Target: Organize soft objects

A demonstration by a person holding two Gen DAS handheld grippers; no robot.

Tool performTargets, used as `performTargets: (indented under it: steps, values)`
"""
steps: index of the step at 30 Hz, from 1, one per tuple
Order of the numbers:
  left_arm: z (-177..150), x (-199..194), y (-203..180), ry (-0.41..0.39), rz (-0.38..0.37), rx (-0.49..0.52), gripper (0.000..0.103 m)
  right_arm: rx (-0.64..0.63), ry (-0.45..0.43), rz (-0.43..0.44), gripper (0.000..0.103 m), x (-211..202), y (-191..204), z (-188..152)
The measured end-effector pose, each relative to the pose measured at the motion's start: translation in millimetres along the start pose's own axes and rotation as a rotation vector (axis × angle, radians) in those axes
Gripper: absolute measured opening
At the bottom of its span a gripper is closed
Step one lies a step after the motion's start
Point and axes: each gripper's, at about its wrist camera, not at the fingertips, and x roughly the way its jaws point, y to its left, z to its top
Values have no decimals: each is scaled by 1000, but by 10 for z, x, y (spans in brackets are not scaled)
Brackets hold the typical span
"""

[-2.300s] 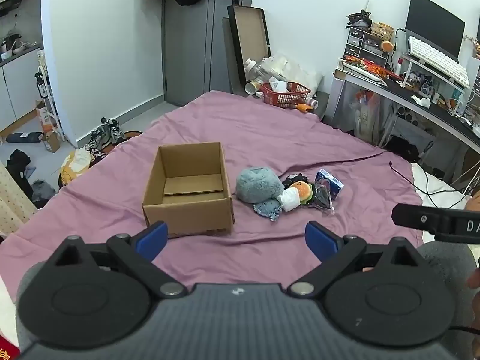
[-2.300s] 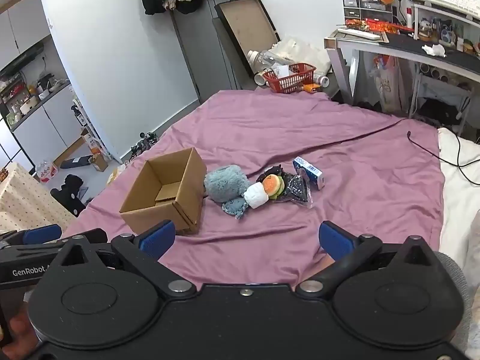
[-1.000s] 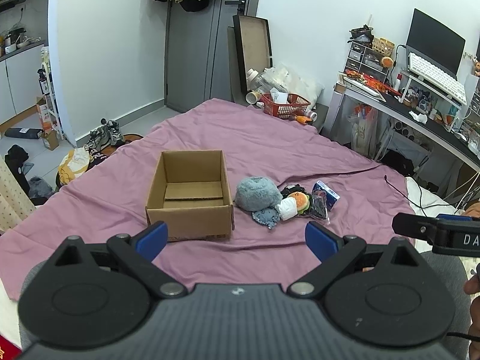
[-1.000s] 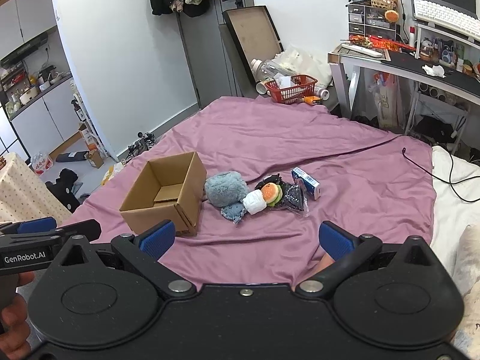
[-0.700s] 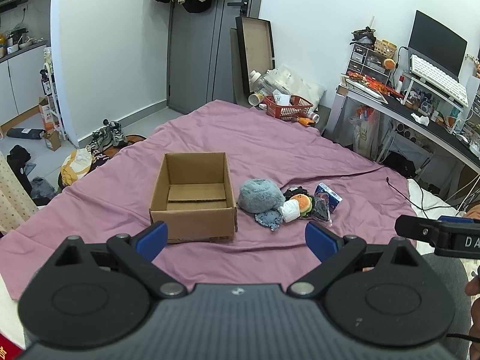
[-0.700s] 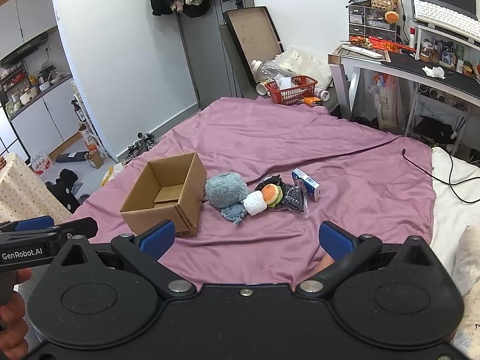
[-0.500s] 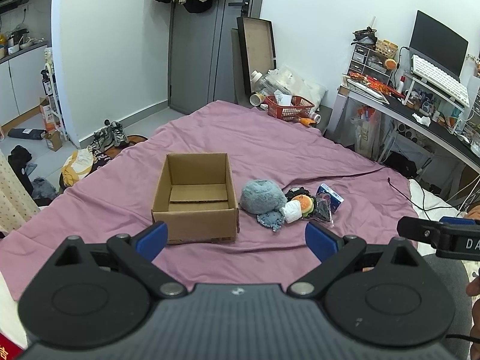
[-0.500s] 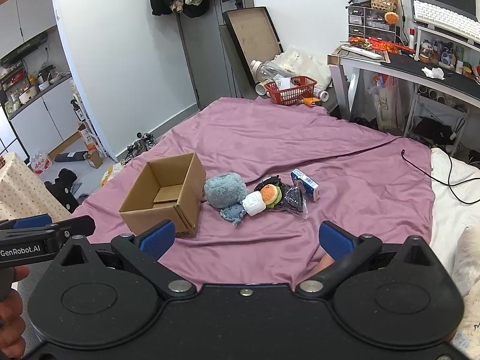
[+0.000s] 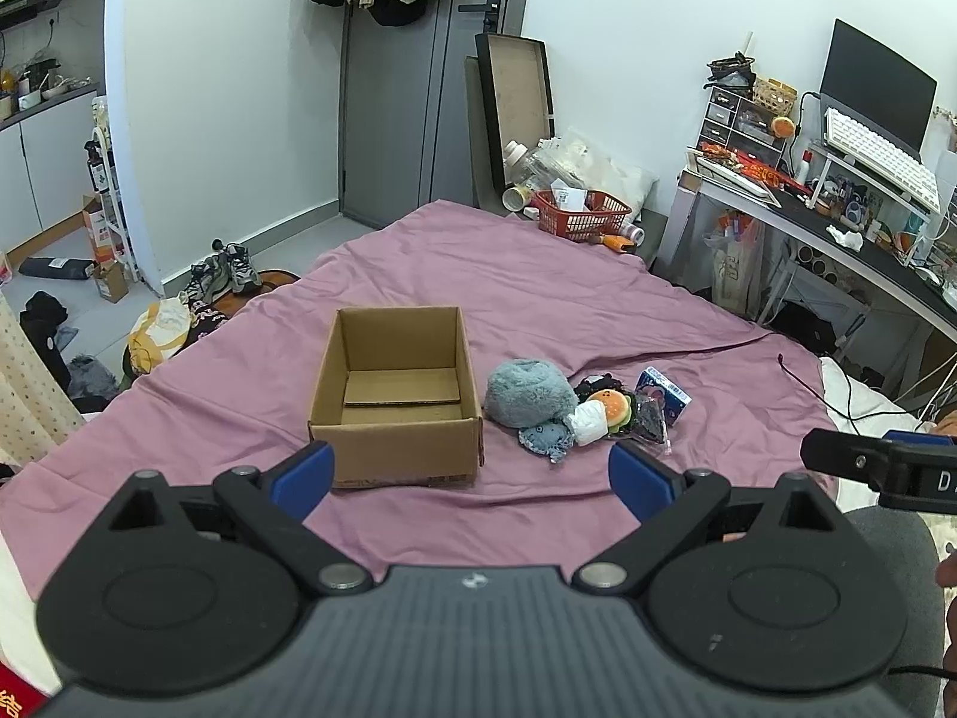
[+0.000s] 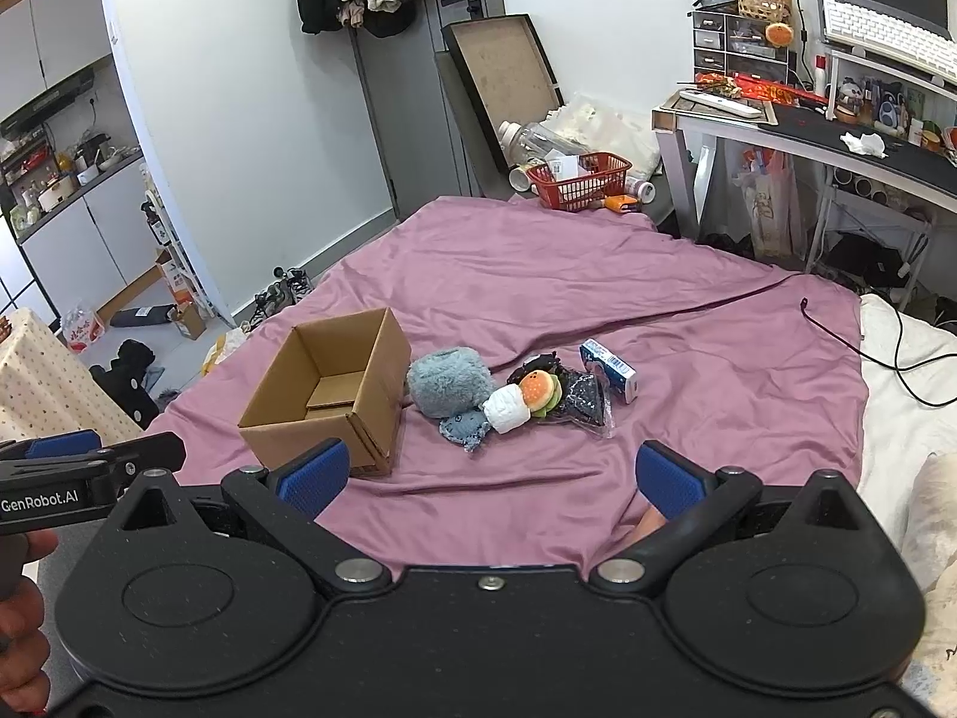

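An open, empty cardboard box stands on the purple bedsheet. Just right of it lies a pile of soft toys: a fluffy grey-blue plush, a small blue plush, a white roll, a burger plush, a dark packet and a blue-white carton. My left gripper is open, held well short of the box. My right gripper is also open, short of the pile.
A red basket and bottles sit on the floor beyond the bed. A cluttered desk with keyboard and monitor runs along the right. Shoes and bags lie on the floor at left. A black cable crosses the white bedding.
Both grippers have drifted slightly, so the box and the toy pile sit a little farther and more to the right in the left wrist view. Both stay open.
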Motion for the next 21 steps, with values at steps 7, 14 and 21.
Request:
performTargets:
  steps: [7,14,21]
  values:
    - [-9,2,-9,0,3,1,98,5,3,-4,103,15,-16,19]
    - [1,11,-21,1,2,2,98,6,2,-2,103,38,-33,16]
    - [48,52,-47,-4,6,4,98,6,4,14,103,97,-35,18]
